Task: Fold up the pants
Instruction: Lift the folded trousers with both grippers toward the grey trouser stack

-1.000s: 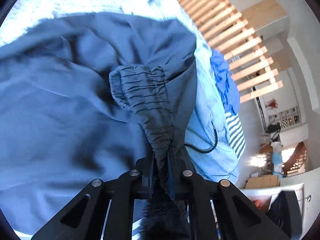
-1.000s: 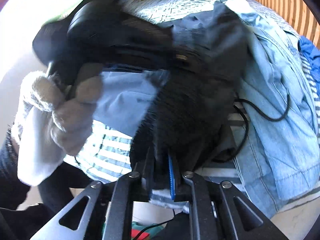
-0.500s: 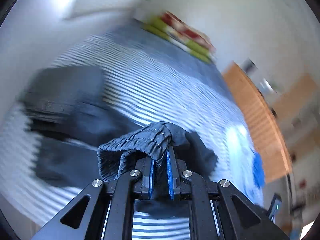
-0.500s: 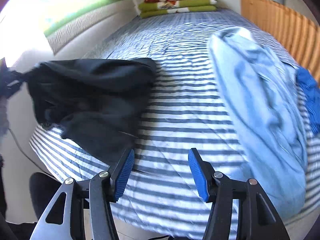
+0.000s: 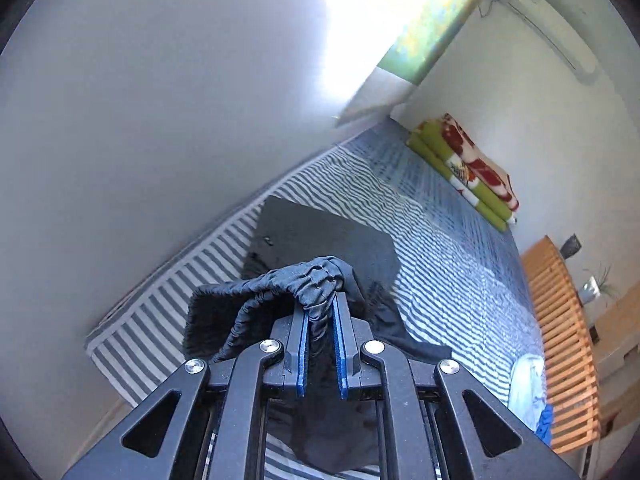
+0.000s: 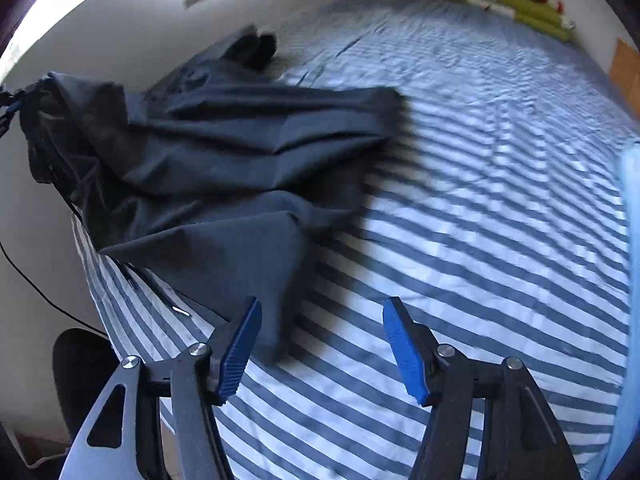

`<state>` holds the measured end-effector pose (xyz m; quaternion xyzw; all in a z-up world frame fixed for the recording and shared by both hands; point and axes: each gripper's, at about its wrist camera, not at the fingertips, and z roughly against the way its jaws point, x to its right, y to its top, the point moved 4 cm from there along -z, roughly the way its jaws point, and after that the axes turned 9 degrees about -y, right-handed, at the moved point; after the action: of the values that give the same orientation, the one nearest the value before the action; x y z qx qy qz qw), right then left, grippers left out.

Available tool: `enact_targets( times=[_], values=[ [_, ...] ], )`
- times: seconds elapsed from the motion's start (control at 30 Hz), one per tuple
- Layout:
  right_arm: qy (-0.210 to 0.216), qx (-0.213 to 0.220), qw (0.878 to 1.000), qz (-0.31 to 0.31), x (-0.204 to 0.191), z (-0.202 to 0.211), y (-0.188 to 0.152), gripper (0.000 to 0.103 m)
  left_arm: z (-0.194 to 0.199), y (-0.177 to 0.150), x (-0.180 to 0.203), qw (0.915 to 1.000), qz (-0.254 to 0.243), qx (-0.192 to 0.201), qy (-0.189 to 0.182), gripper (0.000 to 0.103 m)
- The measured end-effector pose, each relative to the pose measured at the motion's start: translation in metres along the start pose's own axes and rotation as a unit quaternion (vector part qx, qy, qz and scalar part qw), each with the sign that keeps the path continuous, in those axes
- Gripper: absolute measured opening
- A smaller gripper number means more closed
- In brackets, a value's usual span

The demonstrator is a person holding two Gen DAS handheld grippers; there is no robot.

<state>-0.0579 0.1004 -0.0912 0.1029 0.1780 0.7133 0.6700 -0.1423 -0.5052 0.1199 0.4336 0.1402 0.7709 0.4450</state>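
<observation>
between the left gripper [image 5: 320,316] pads, the pants [image 5: 308,284] waistband sits pinched

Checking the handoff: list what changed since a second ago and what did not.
The right tongs have just been opening and let go of the dark pants; nothing is between them. The pants went from the clothes pile onto the striped bed. The left tongs still pinch the waistband.

Each tool, left tool [image 5: 320,332] and right tool [image 6: 322,346], has black angular linkage arms, silver screws and ribbed blue pads [image 6: 404,354].
</observation>
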Motion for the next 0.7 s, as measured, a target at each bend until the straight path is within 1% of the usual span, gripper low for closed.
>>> enact_targets(
  times=[0.07,0.1,0.17,0.2,0.23,0.27,0.3,0.33,0.37,0.4,0.43,0.47,0.53,0.57,0.6,0.63,0.67,0.7],
  values=[
    [0.037,-0.047,0.997,-0.053,-0.001,-0.025,0.011,0.059,-0.001,0.003,-0.011,1.0,0.003,0.001,-0.003,0.011],
    [0.051,-0.071,0.992,-0.091,0.003,-0.039,0.015,0.059,-0.002,0.002,-0.015,1.0,0.003,0.002,-0.003,0.011],
    [0.07,-0.088,0.983,-0.145,0.011,-0.056,0.021,0.059,-0.005,-0.007,-0.024,1.0,0.003,-0.002,-0.006,0.011],
    [0.084,-0.086,0.977,-0.178,0.017,-0.064,0.025,0.06,-0.007,-0.005,-0.026,1.0,0.003,-0.003,-0.008,0.011],
    [0.108,-0.079,0.968,-0.214,0.024,-0.068,0.03,0.063,-0.008,-0.007,-0.028,1.0,0.003,-0.005,-0.009,0.011],
    [0.121,-0.071,0.961,-0.237,0.029,-0.069,0.033,0.067,-0.011,-0.011,-0.028,0.9999,0.001,-0.006,-0.009,0.011],
    [0.137,-0.063,0.95,-0.272,0.036,-0.071,0.038,0.067,-0.014,-0.012,-0.026,0.9999,0.0,-0.007,-0.01,0.011],
    [0.144,-0.059,0.942,-0.297,0.04,-0.074,0.041,0.067,-0.017,-0.014,-0.025,0.9999,0.001,-0.007,-0.012,0.011],
    [0.155,-0.055,0.931,-0.325,0.045,-0.08,0.046,0.067,-0.019,-0.015,-0.023,0.9999,0.002,-0.006,-0.014,0.011],
    [0.159,-0.052,0.926,-0.339,0.046,-0.083,0.05,0.07,-0.021,-0.015,-0.023,0.9998,0.001,-0.007,-0.017,0.011],
    [0.155,-0.046,0.925,-0.345,0.046,-0.084,0.056,0.071,-0.022,-0.018,-0.021,0.9998,0.0,-0.007,-0.018,0.011],
    [0.144,-0.045,0.927,-0.344,0.043,-0.086,0.062,0.071,-0.023,-0.02,-0.021,0.9998,-0.001,-0.008,-0.019,0.011],
    [0.114,-0.048,0.935,-0.331,0.036,-0.091,0.078,0.071,-0.026,-0.021,-0.02,0.9997,-0.008,-0.013,-0.017,0.011],
    [0.087,-0.05,0.945,-0.313,0.03,-0.092,0.087,0.065,-0.029,-0.022,-0.018,0.9997,-0.01,-0.015,-0.016,0.011],
    [0.064,-0.056,0.956,-0.28,0.018,-0.094,0.092,0.039,-0.032,-0.023,-0.017,0.9997,-0.012,-0.017,-0.016,0.011],
    [0.059,-0.064,0.965,-0.248,0.007,-0.097,0.094,0.023,-0.034,-0.023,-0.017,0.9996,-0.014,-0.02,-0.015,0.011],
    [0.069,-0.078,0.97,-0.22,-0.005,-0.101,0.095,0.007,-0.035,-0.023,-0.016,0.9996,-0.014,-0.021,-0.014,0.011],
    [0.065,-0.079,0.972,-0.21,-0.008,-0.099,0.093,0.006,-0.034,-0.025,-0.016,0.9995,-0.015,-0.024,-0.014,0.011]
  ],
)
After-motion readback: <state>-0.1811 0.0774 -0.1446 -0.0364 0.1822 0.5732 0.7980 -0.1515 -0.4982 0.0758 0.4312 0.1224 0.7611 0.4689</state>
